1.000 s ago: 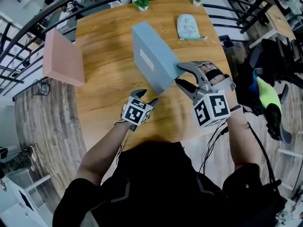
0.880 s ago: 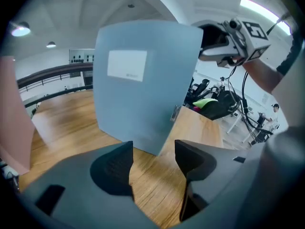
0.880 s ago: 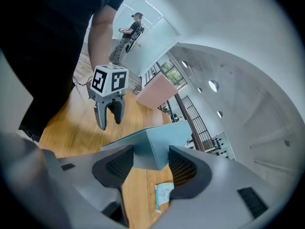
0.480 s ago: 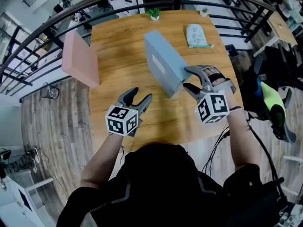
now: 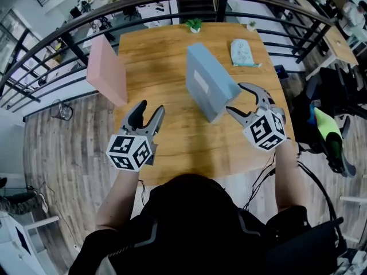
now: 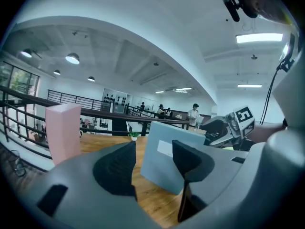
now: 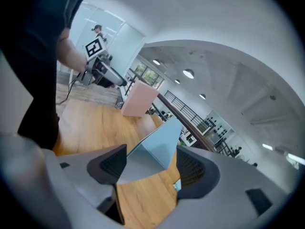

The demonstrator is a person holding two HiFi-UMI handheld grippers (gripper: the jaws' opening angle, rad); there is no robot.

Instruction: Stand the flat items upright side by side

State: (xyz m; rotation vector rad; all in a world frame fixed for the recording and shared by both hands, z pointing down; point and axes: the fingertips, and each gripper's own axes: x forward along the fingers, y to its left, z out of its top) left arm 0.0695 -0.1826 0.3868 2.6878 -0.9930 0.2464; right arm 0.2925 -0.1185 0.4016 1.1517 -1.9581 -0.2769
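A blue-grey flat box (image 5: 206, 79) stands upright on its long edge mid-table, also seen in the left gripper view (image 6: 164, 163) and the right gripper view (image 7: 159, 144). A pink flat box (image 5: 106, 73) stands upright at the table's left edge, apart from it (image 6: 64, 130) (image 7: 139, 99). My right gripper (image 5: 236, 99) (image 7: 151, 154) straddles the blue box's near right corner. Its jaws have just been opening and no longer clamp the box. My left gripper (image 5: 150, 109) (image 6: 153, 151) hovers raised at the front left. Its jaws have just been closing a little and stand open with nothing between them.
The wooden table (image 5: 166, 148) also carries a pale green pouch (image 5: 241, 51) at the back right and two small potted plants (image 5: 195, 24) (image 5: 250, 24) at the far edge. Black railings run beyond the table. Bags and a green-yellow item (image 5: 327, 128) lie on the floor to the right.
My left gripper rose off the table and swung left, away from the blue box. The right gripper's jaws spread wider around the box's corner. The blue box now stands more upright.
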